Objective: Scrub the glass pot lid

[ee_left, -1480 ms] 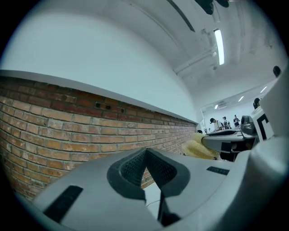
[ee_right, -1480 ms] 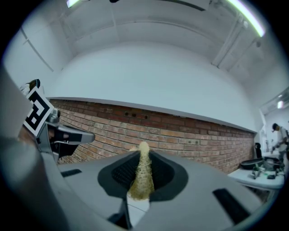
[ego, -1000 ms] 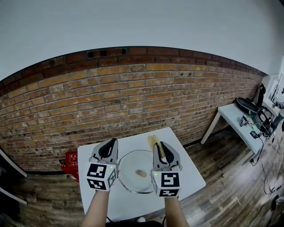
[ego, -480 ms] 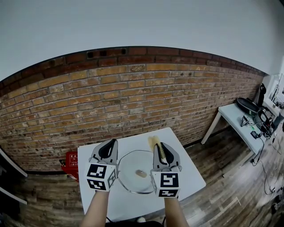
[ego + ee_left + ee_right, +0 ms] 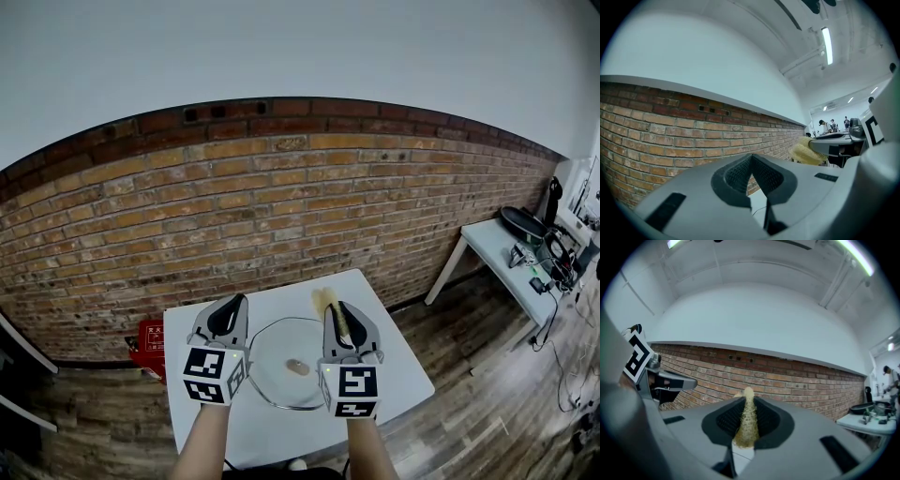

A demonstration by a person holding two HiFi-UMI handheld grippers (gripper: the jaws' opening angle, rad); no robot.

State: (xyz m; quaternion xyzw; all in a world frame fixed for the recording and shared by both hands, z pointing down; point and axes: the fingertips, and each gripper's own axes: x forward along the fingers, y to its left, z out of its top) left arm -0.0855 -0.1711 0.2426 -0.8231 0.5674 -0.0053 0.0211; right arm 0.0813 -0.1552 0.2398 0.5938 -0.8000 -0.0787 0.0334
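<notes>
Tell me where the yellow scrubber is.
The scrubber is clamped in the right gripper, just right of the glass lid in the head view.

The clear round lid [image 5: 279, 345] lies flat on the white surface [image 5: 398, 361] with what looks like a small brownish knob [image 5: 298, 367] at its centre, and the yellow fibrous scrubber [image 5: 748, 418] stands pinched upright between the fingers [image 5: 725, 420] of the right gripper [image 5: 748, 430], its tip poking out past them.

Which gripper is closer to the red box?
Left. The left gripper is at the table edge beside the red box; the right gripper is past the lid.
</notes>
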